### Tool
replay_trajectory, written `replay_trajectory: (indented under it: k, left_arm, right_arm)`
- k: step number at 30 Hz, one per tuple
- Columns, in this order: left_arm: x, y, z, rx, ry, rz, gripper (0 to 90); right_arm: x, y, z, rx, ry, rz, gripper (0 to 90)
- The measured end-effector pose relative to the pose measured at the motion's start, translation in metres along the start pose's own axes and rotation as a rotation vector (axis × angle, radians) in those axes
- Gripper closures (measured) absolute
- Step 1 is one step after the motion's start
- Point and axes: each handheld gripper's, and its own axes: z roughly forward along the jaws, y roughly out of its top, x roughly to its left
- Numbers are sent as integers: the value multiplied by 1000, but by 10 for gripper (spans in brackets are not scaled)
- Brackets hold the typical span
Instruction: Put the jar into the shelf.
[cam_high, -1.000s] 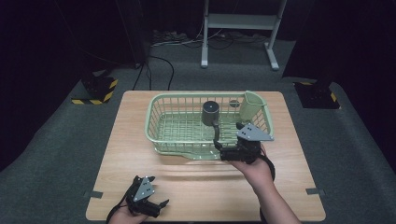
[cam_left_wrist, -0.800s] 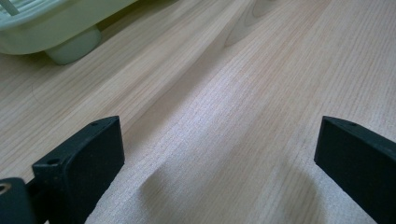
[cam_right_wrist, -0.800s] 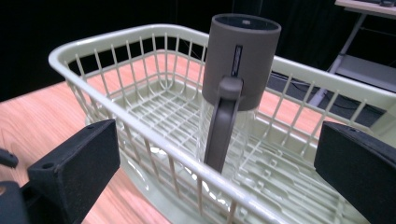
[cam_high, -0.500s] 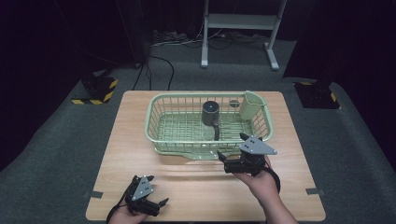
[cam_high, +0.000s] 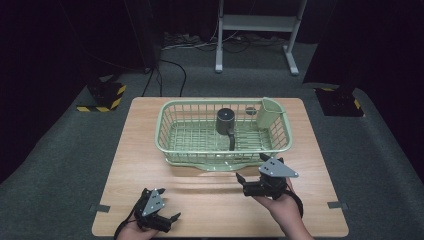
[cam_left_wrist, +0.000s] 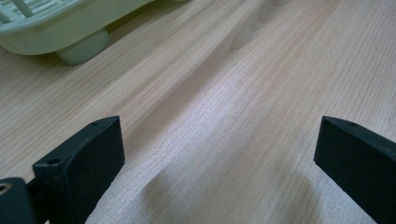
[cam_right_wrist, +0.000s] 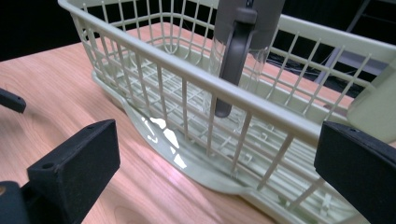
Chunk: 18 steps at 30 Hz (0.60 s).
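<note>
Wooden table (cam_high: 140, 150) bears unlabelled green basket (cam_high: 170, 140)

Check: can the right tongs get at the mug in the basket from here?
Probably yes. The right tongs are open, just outside the basket near wall, with the mug beyond it. The basket is open-topped, so they'd go over the rim.

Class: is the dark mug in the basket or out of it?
In: the mug stands inside the basket, its handle behind the wall.
</note>
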Motion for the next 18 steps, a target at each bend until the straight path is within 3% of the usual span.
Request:
replay_trajectory:
  k: [6, 18]
  left_arm:
    - [0, 0, 0, -2, 3, 3, 21]
    - [0, 0, 0, -3, 6, 4, 20]
  right_arm:
    - [0, -11, -1, 20, -10, -5, 0]
    - [1, -50, -3, 83, -45, -1, 0]
